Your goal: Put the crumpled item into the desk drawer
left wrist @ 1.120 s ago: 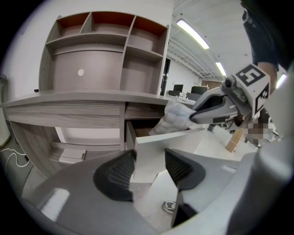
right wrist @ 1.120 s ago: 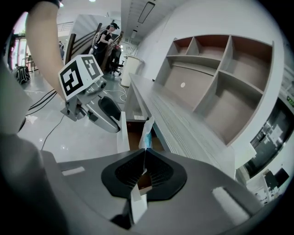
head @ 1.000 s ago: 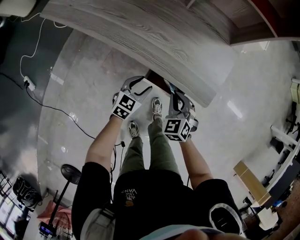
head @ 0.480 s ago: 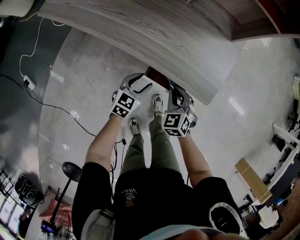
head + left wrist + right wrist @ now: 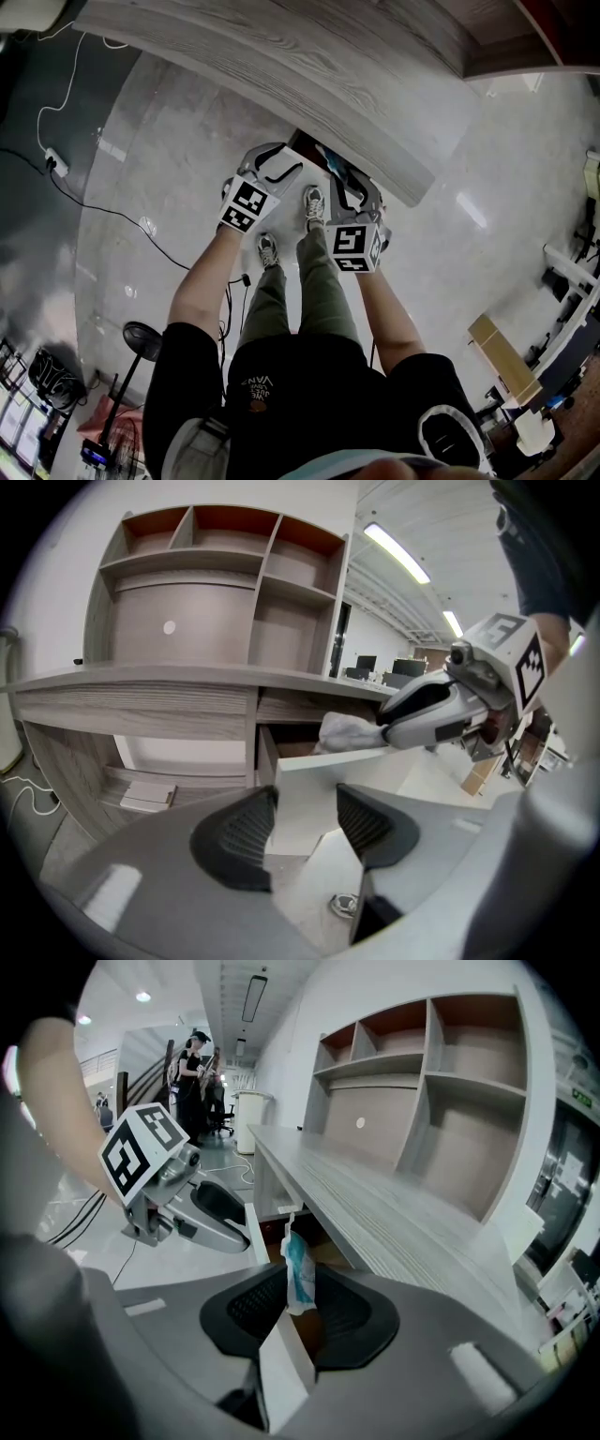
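Right gripper (image 5: 298, 1288): clenched on the crumpled item (image 5: 296, 1258), a white-and-teal wad. Pinched at its lower end, the rest sticks up free above the pads.

Left gripper (image 5: 302, 822): jaws apart, nothing clamped. The white front of the drawer (image 5: 323, 766) shows in the gap; can't tell if a pad touches it.

Drawer is pulled out from under the desk (image 5: 361, 1194). The item hangs at the right gripper's tip, over the drawer's front edge and open cavity, not yet inside.

Handling guess: very light, soft, compressible, nothing to break. A pinch across the bulk is enough. Main risk is it clinging to a pad on release or drifting outside, so lower it below the rim before letting go.
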